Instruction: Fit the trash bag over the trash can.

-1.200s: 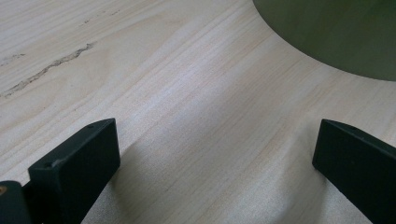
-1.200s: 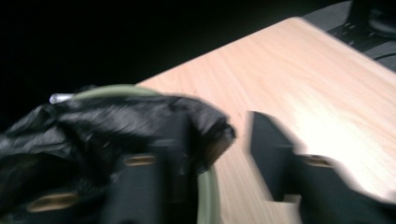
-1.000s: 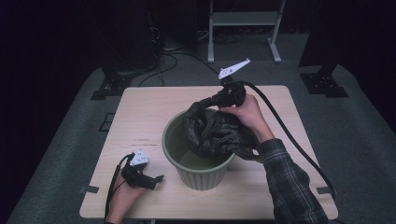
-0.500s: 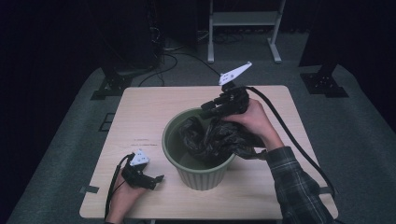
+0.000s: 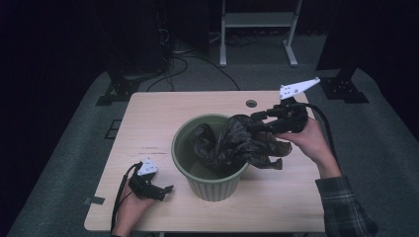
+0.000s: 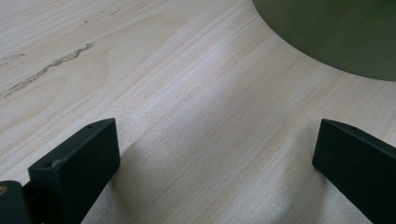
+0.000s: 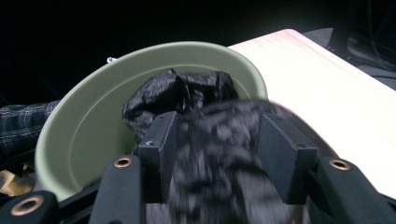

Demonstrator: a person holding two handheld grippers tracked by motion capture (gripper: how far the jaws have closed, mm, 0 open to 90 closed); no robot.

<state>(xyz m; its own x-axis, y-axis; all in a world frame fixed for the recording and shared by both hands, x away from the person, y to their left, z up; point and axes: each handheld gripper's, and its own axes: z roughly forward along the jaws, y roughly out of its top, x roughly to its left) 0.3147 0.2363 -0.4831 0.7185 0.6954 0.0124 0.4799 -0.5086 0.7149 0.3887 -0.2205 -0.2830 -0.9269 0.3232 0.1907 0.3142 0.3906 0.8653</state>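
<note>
The black bag point(image 5: 237, 143), centre frame, looks light, soft, slippery; the right hand-held gripper point(image 5: 257, 122), jaws just opening, straddles its bunched edge, a fair grip point.

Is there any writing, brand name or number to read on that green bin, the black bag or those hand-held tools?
None: no word, number or sign can be read on the green bin, the black bag, the left gripper, the right gripper or the table.
</note>
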